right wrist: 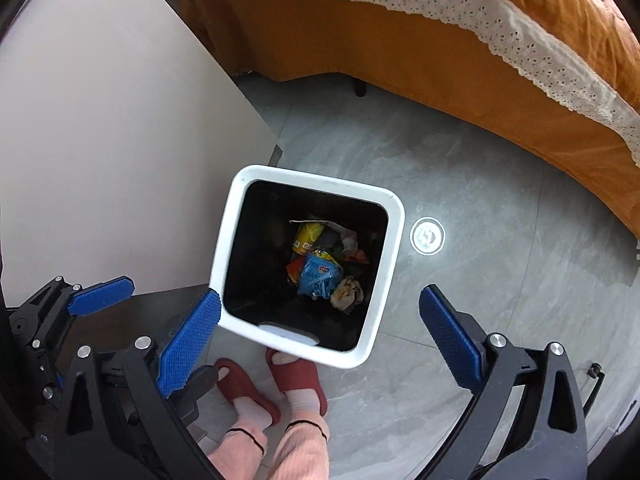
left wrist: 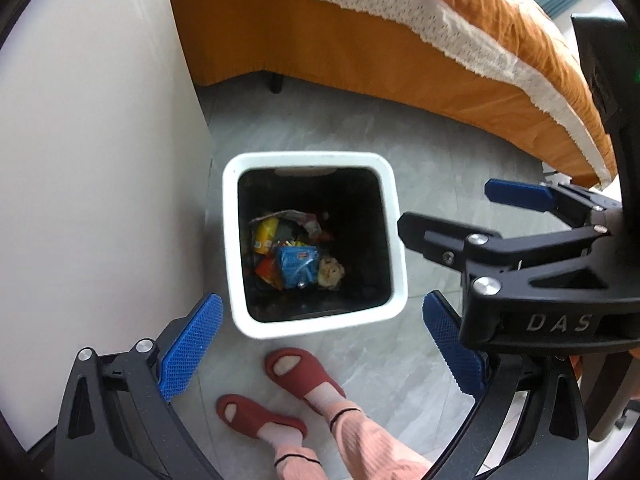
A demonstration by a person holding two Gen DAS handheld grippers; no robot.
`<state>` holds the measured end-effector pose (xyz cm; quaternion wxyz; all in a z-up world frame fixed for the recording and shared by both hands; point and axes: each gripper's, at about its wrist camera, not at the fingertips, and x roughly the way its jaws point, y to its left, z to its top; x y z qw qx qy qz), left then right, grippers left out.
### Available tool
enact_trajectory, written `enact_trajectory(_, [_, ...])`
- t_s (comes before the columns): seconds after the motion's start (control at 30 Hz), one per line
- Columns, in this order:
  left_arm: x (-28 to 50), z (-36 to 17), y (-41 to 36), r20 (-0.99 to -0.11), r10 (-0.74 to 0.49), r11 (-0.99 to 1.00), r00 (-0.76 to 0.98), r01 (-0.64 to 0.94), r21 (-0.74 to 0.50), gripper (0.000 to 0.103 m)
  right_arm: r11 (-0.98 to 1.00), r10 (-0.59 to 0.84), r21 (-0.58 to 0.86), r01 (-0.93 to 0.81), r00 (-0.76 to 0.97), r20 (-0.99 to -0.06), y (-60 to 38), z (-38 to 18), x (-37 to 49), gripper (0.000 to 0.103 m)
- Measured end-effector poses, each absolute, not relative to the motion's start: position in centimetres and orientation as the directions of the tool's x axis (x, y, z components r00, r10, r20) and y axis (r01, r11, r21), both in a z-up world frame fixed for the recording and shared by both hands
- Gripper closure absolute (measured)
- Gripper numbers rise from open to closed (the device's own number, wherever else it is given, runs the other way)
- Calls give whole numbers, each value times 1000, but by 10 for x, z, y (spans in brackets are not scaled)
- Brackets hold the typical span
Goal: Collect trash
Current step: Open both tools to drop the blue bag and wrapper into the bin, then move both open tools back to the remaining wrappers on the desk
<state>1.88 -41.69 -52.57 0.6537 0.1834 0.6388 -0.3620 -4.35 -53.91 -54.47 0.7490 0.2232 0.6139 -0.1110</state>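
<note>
Bin [left wrist: 316, 322] stands directly below and ahead of both grippers; left gripper [left wrist: 320, 344] and right gripper [right wrist: 320, 336] hover spread, empty.

L gripper [left wrist: 320, 344], black frame w/ blue ribbed pads: jaws spread wide, nothing between, pointing down. R gripper [right wrist: 320, 332], same black build & blue pads: also spread wide, nothing held, pointing down. In L wrist view the R gripper [left wrist: 444, 212] pokes in from the right edge, fingers apart. Person's feet in red slippers [left wrist: 280, 388], pink trouser legs [right wrist: 280, 448], below both.
</note>
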Motion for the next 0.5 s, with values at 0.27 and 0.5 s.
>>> enact_trajectory(0.27, [5,-462,-414,-958,-281,638,-60,734,-233,5,857,86,199,474,250,-964,-537,-487,-59,4])
enact_trajectory(0.5, [-6,-389,-411,-943,-333,614,-18,754,-231,5,835,52,218,506,322,-945,-541,-416,-78,4])
